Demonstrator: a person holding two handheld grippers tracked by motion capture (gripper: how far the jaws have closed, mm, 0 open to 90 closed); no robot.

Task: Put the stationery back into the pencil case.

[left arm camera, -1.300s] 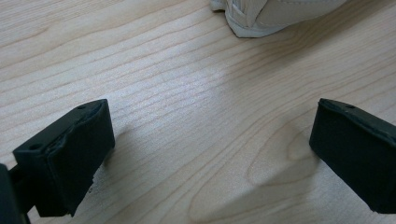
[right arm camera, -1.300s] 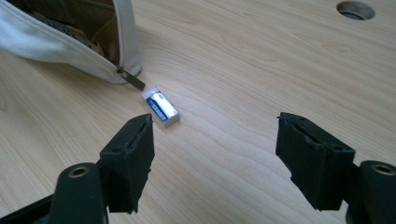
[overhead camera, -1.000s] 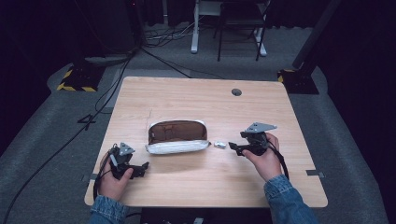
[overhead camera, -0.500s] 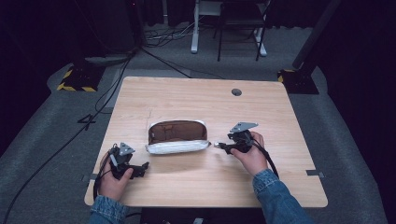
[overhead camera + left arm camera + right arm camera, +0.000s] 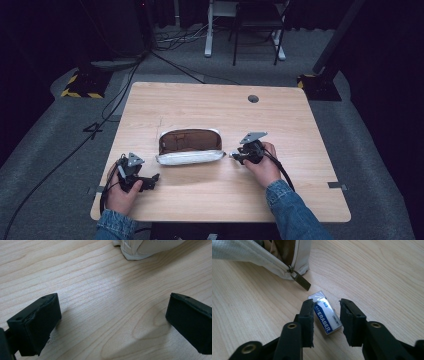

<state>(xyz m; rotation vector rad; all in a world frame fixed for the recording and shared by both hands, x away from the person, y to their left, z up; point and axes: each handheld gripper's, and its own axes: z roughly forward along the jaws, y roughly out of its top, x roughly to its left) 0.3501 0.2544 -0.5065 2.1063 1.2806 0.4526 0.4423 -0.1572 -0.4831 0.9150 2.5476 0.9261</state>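
Eraser lies flat on the table, just off the pouch's 3 o'clock end near its zip pull. Right gripper straddles it, jaws part open, not yet pinching (sleeve label readable). Left gripper, at the pouch's 8 o'clock, gapes wide, empty.

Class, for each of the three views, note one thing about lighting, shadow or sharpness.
High view: the table is lit while the surrounding floor falls into darkness. Left gripper view: soft shadows spread under both jaws on the wood, and the pouch is slightly soft. Right gripper view: the eraser label reads sharply.
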